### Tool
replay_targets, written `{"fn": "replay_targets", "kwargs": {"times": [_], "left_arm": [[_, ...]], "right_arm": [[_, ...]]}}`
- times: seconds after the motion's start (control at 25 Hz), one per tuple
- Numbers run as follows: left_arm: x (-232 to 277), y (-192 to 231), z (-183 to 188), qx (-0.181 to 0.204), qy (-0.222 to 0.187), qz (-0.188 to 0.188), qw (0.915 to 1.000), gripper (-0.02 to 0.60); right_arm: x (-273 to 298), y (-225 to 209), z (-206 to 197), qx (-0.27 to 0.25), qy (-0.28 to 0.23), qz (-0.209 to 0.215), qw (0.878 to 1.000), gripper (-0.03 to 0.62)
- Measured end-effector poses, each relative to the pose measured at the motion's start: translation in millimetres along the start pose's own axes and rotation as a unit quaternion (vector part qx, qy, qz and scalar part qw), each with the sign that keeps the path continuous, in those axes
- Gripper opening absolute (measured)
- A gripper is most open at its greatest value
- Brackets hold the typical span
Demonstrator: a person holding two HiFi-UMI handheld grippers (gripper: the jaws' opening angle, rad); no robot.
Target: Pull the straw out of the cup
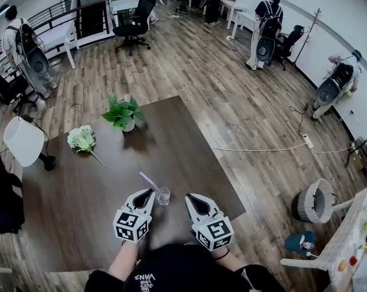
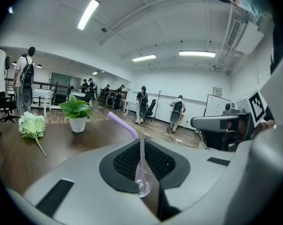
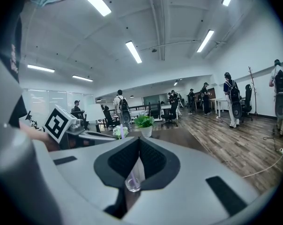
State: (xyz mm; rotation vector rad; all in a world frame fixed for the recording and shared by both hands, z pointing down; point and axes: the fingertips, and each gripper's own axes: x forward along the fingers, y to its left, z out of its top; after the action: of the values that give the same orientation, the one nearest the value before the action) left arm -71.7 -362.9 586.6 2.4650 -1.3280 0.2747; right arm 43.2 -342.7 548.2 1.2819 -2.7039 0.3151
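Observation:
A small clear cup (image 1: 164, 195) stands on the dark table (image 1: 74, 205) just ahead of me, with a purple bent straw (image 1: 149, 182) leaning out of it to the left. My left gripper (image 1: 150, 192) is shut, its tips just left of the cup and close under the straw. In the left gripper view the straw (image 2: 122, 124) rises over the closed jaws of the left gripper (image 2: 141, 142), and the cup (image 2: 143, 184) shows beyond them. My right gripper (image 1: 189, 198) is shut, a little right of the cup. In the right gripper view the cup (image 3: 133, 182) sits beyond the right gripper (image 3: 139, 142).
A potted green plant (image 1: 124, 112) and a bunch of white flowers (image 1: 82, 139) stand at the table's far side. A white chair (image 1: 24, 140) is at the left and a woven basket (image 1: 314, 201) on the floor at the right. Several people stand farther off.

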Motion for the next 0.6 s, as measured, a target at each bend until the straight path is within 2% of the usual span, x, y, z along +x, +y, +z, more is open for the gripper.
{"fn": "replay_targets", "kwargs": {"times": [0.16, 0.24, 0.4, 0.6], "left_arm": [[5, 1, -5, -0.006, 0.010, 0.002, 0.9999, 0.026], [7, 1, -7, -0.009, 0.016, 0.003, 0.9998, 0.081], [13, 1, -10, -0.011, 0.023, 0.004, 0.9997, 0.113], [25, 2, -15, -0.010, 0.042, 0.005, 0.9991, 0.201]], "right_arm": [[1, -1, 0, 0.000, 0.001, 0.002, 1.000, 0.017], [1, -3, 0, 0.000, 0.001, 0.003, 1.000, 0.017], [1, -6, 0, 0.001, 0.001, 0.003, 1.000, 0.017], [-1, -6, -2, 0.003, 0.005, 0.007, 1.000, 0.017]]}}
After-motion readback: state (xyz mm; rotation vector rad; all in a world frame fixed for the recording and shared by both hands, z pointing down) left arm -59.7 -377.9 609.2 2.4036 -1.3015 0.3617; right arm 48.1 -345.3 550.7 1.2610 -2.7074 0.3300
